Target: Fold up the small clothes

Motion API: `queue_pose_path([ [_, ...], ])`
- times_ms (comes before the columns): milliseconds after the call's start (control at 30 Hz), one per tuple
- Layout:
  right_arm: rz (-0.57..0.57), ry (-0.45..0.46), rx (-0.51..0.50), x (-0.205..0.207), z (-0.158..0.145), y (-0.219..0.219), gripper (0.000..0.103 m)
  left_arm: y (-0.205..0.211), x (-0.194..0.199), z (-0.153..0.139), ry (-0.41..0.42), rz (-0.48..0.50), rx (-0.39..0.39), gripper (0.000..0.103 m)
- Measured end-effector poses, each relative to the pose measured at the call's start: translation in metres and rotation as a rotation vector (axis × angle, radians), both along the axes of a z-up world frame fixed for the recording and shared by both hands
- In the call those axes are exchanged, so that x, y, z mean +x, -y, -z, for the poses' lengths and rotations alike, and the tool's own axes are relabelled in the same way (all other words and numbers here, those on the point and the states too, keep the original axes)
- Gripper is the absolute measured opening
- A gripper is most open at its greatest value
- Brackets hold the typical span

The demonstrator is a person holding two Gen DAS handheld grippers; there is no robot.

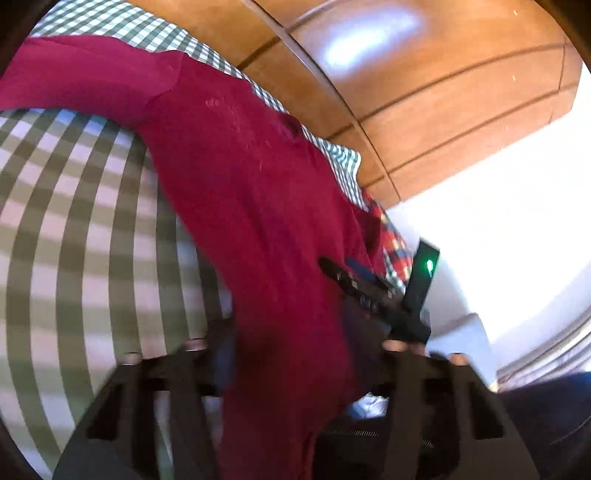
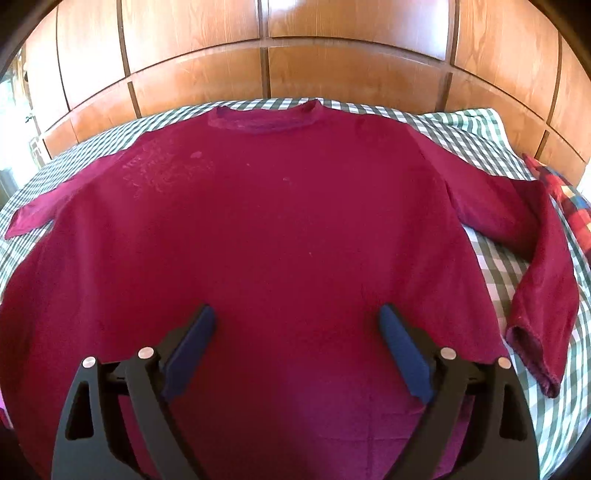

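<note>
A red sweater (image 2: 280, 229) lies on a green checked bedsheet (image 2: 476, 133) below wooden wall panels (image 2: 332, 33). The right gripper (image 2: 297, 347) hovers spread wide; the left gripper (image 1: 291, 365) pinches the sweater.

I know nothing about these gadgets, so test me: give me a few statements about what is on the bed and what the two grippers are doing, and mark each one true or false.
1. The red sweater lies spread on a green-checked sheet. True.
2. The right gripper is clamped on the neckline. False: its jaws stand wide open above the sweater's lower body, with nothing gripped.
3. In the left wrist view, red fabric runs between the left gripper fingers. True.
4. The headboard behind the bed is white metal. False: it is brown wood panelling.
5. A multicoloured plaid cloth lies by the sleeve at the picture's right. True.
</note>
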State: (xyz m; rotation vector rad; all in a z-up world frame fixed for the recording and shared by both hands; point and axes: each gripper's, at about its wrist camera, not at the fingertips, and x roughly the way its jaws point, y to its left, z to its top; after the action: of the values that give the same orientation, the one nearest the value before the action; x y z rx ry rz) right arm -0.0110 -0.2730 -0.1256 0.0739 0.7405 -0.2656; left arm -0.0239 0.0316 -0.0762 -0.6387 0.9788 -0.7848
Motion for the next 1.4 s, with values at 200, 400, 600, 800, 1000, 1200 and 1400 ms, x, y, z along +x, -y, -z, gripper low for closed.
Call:
queue_pose_path([
  [200, -0.005, 0.010, 0.014, -0.001, 0.000, 0.003, 0.092, -0.029, -0.026, -0.030, 0.038, -0.088, 0.081, 0.005],
  [400, -0.007, 0.019, -0.007, 0.000, 0.003, 0.003, 0.094, -0.057, -0.037, -0.028, -0.033, -0.166, 0.250, 0.004],
  [600, -0.012, 0.032, -0.003, -0.002, 0.004, 0.003, 0.094, -0.069, -0.052, -0.001, -0.118, -0.223, 0.041, 0.070],
  [800, -0.025, 0.033, 0.003, -0.005, 0.003, 0.003, 0.095, -0.013, -0.054, -0.005, -0.049, -0.058, 0.272, 0.033],
  [1000, -0.115, -0.008, -0.029, -0.040, 0.003, 0.002, 0.094, 0.007, -0.073, -0.001, -0.009, 0.062, 0.477, 0.011],
  [1200, -0.107, -0.060, 0.000, -0.108, -0.005, 0.026, 0.093, -0.030, -0.078, -0.018, -0.015, 0.020, 0.388, 0.011],
  [1400, 0.042, -0.122, 0.034, -0.157, 0.000, 0.058, 0.082, -0.020, -0.051, -0.057, 0.127, -0.029, 0.296, 0.011],
])
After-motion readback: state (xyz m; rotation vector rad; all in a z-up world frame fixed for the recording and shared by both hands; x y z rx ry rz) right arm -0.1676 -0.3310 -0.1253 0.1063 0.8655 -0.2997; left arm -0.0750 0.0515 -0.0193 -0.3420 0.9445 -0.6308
